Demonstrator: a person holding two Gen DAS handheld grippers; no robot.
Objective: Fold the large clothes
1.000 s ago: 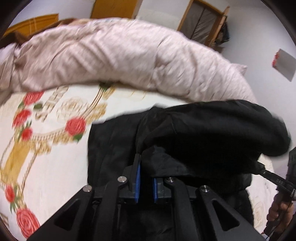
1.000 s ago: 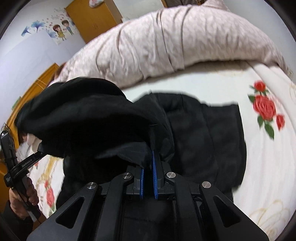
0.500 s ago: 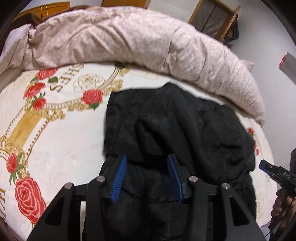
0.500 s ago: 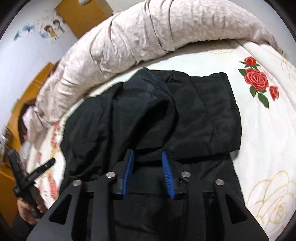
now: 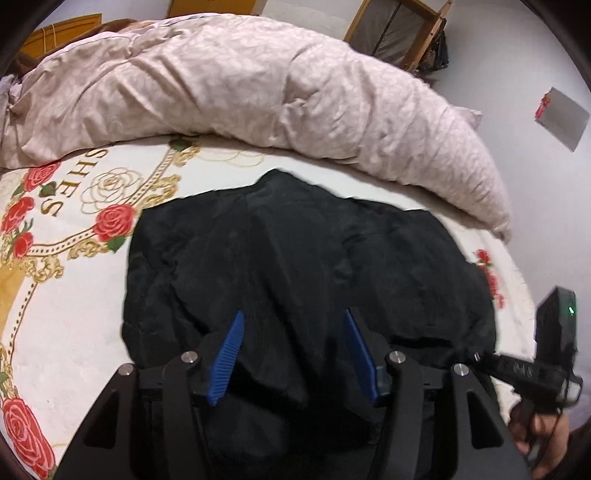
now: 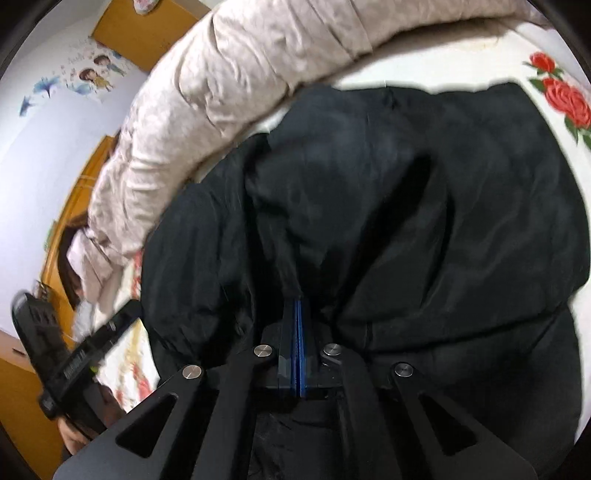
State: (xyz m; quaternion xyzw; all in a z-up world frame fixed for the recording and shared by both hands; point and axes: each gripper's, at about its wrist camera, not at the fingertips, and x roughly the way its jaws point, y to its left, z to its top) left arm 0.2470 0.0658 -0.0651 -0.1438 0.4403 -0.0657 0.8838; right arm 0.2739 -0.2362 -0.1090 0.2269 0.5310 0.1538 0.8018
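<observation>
A large black padded jacket (image 5: pixel 295 266) lies folded over on the rose-print bed sheet (image 5: pixel 66 295). My left gripper (image 5: pixel 293 325) is open just above the jacket's near part, its blue pads (image 5: pixel 229 354) wide apart and empty. The other gripper's handle (image 5: pixel 535 365) shows at the right. In the right wrist view the jacket (image 6: pixel 406 206) fills the frame. My right gripper (image 6: pixel 297 306) is shut, its blue pads pressed together at a fold of the black fabric; whether cloth lies between them is unclear.
A rolled pink-beige duvet (image 5: pixel 258 81) lies along the far side of the bed and shows in the right wrist view (image 6: pixel 229 88). A wooden rack (image 5: pixel 399 29) and white wall stand behind. An orange wooden headboard (image 6: pixel 74 192) is at the left.
Both grippers carried the jacket's upper half over, laid it down and opened. Now the left is opened wider; the right has shut again at a fold.
</observation>
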